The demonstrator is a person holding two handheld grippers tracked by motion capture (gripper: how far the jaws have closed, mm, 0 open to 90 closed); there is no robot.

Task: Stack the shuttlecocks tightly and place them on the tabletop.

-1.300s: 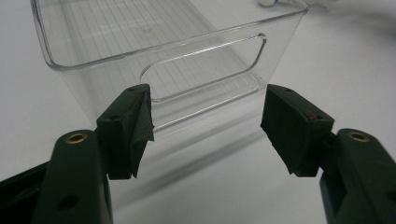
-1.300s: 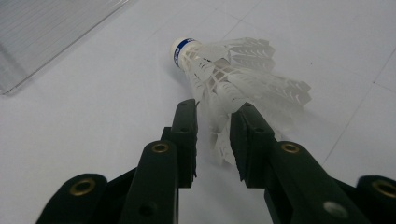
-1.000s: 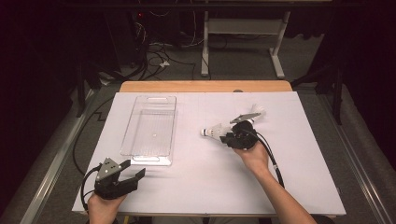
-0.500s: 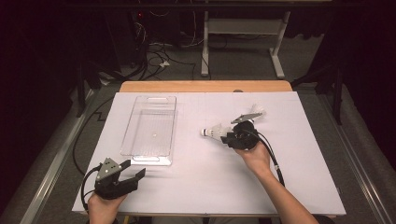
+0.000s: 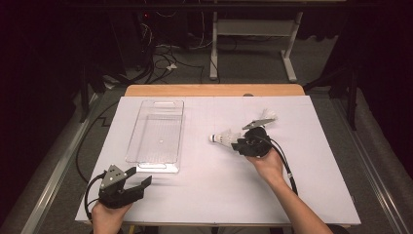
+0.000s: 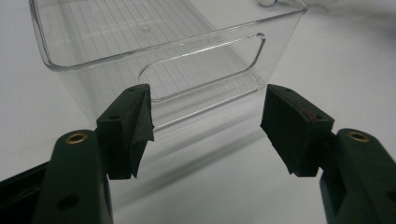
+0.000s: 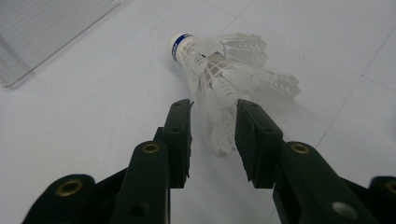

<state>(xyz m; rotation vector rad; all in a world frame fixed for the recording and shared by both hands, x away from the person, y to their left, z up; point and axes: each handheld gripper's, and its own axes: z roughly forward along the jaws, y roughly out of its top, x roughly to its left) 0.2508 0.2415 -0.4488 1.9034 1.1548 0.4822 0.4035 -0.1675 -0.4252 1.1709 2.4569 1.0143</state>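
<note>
Left to right on the table: left gripper (image 5: 139,183), jaws spread wide, nothing between them; one clear plastic bin (image 5: 157,135), nothing inside; one white shuttlecock (image 5: 224,138) lying on its side; right gripper (image 5: 238,145), its jaws just opened, flanking the feathers, loosely apart.

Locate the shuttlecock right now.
High view: the shuttlecock lies on its side on the white table, right of the clear plastic bin, cork toward it, feathers at the right gripper.
</note>
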